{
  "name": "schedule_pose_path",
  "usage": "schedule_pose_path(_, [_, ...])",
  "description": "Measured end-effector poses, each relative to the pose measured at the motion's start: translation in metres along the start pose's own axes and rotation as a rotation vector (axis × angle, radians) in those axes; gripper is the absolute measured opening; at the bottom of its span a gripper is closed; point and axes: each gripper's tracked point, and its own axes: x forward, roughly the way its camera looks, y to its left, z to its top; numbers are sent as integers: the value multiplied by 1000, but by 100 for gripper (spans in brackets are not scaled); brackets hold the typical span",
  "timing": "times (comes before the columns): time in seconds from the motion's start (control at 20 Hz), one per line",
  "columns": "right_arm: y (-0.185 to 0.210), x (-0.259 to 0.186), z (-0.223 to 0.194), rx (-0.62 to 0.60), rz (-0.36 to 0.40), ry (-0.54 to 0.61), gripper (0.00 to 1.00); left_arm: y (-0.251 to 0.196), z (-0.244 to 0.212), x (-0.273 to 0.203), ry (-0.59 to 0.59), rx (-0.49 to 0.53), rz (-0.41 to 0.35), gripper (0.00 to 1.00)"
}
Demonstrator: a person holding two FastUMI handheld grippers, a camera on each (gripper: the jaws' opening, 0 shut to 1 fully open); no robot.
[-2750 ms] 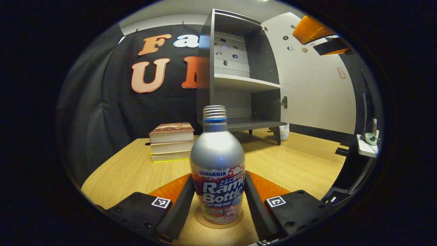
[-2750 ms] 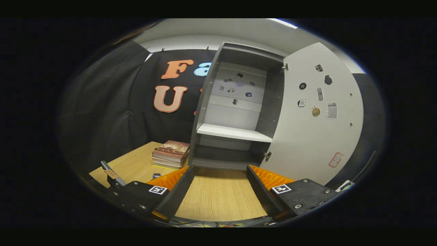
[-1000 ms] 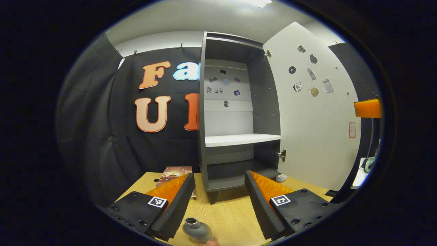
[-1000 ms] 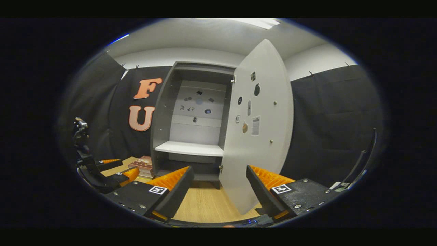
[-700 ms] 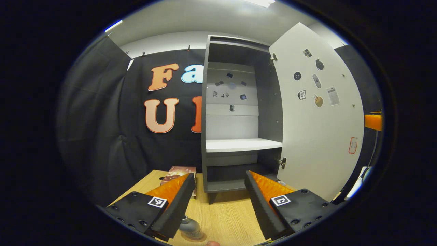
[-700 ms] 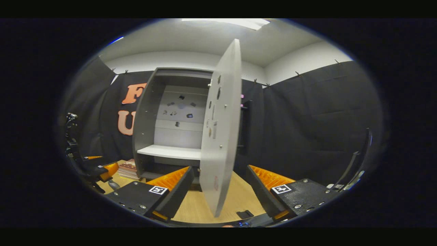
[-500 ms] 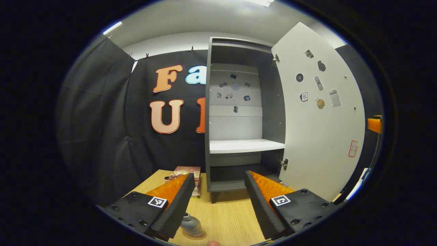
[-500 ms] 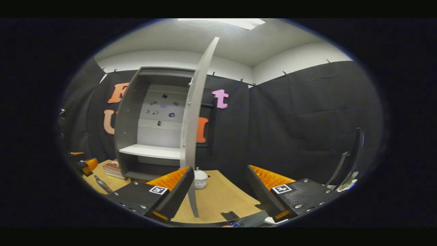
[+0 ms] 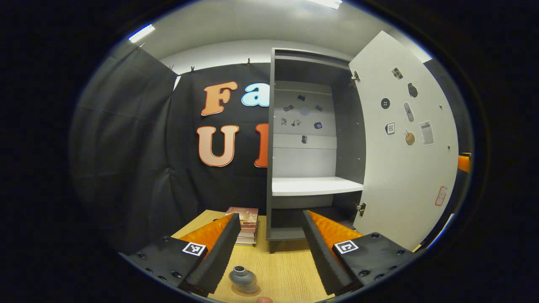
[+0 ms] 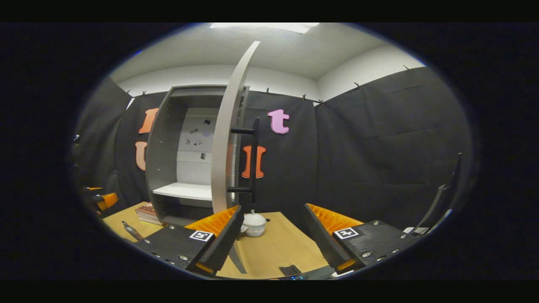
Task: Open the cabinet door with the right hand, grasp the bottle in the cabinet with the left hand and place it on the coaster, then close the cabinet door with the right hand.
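Observation:
The silver bottle [image 9: 243,279] stands upright on the round brown coaster [image 9: 255,290] on the wooden table, seen from above. It sits low between and below the fingers of my left gripper [image 9: 270,216], which is open and holds nothing. The grey cabinet [image 9: 311,147] stands open, its shelves bare, with the white door [image 9: 404,160] swung out to the right. In the right gripper view the door [image 10: 225,147] is nearly edge-on, with its black bar handle [image 10: 254,160] on the outer face. My right gripper [image 10: 271,210] is open just in front of the door's lower edge.
A stack of books [image 9: 246,223] lies left of the cabinet's foot. A small white jar [image 10: 254,224] sits on the table [image 10: 278,248] behind the door. The left gripper [image 10: 103,200] shows at the far left of the right gripper view. Black cloth walls surround the booth.
My left gripper has risen and drawn back from the bottle, which stays on the coaster. My right gripper has swung right around the door's edge, so the handle side now shows.

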Motion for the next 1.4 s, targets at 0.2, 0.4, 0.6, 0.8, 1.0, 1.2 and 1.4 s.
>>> schedule_pose_path(0.2, [12,2,-5,36,87,13,87,21,17,-1,-21,20,48,96])
schedule_pose_path(0.4, [71,-11,-8,40,231,13,86,34,22,-4,-31,31,87,95])
schedule_pose_path(0.6, [131,7,0,81,354,9,86,40,14,2,-4,22,92,95])
schedule_pose_path(0.8, [180,21,11,100,413,-9,83,49,10,19,2,6,69,95])
schedule_pose_path(1.0, [231,41,8,131,458,9,77,72,11,45,-2,5,42,95])
schedule_pose_path(1.2, [282,65,6,97,459,8,63,98,12,76,-24,22,0,95])
schedule_pose_path(1.4, [308,81,0,43,409,-5,45,116,8,103,-20,18,-55,95])
